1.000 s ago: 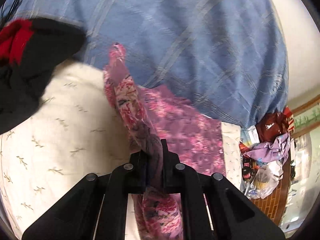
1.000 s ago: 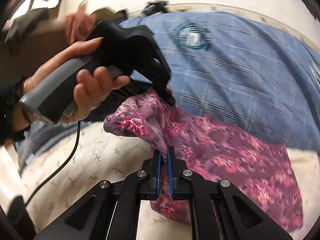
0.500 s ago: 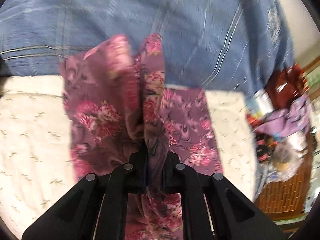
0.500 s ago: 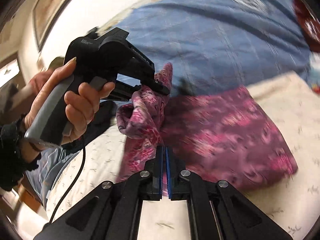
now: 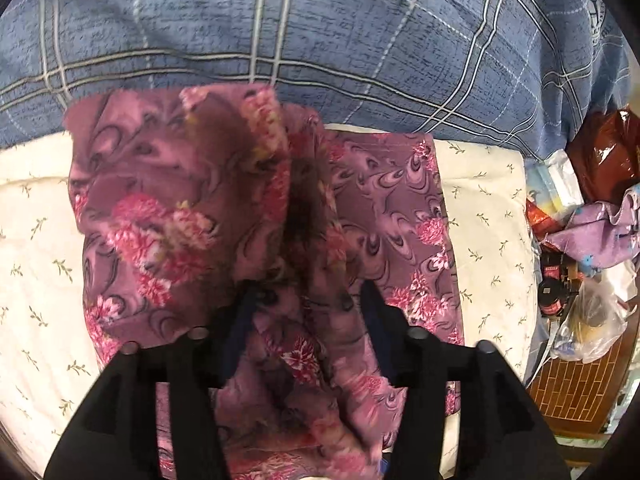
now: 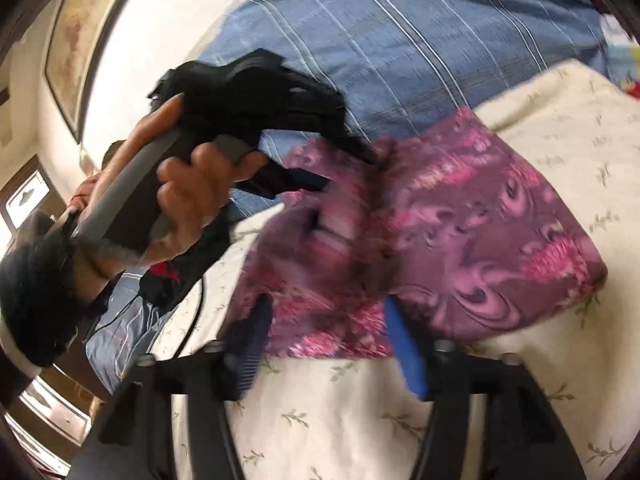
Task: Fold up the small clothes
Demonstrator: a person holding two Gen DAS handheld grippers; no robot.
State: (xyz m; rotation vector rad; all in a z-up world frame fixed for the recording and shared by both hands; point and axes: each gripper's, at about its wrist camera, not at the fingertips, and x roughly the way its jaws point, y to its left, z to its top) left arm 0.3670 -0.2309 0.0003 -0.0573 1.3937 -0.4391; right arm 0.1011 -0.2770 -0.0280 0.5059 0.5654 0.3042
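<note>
- My left gripper (image 5: 304, 320) stands with its jaws apart; they have just been opening, and a raised fold of the floral garment (image 5: 180, 208) lies loose between them, no pad pressing on it as far as I can see.
- My right gripper (image 6: 328, 340) is the same: jaws spread, just opened, with the near edge of the purple cloth sitting between the fingers (image 6: 404, 344) but not pinched.
- The garment rests on the cream sheet (image 5: 36, 240), its far edge lapping onto the blue plaid blanket (image 5: 320, 32). It lies straight ahead of both grippers, doubled over on itself.
- In the left wrist view its long axis runs away from me, toward the blanket; a ridge of bunched cloth runs up the middle along that same line.
- I judge the left gripper nearer the ridge, the right nearer the free side edge, so smoothing or the next fold would start from those two spots.
- From the right wrist view I see the hand (image 6: 188, 196) on the left gripper's handle, above the cloth.
- Hard to make out: the right view is smeared by motion, so layers blur together; the gripper bodies hide the cloth's near hem; I cannot tell what kind of garment it is.
</note>
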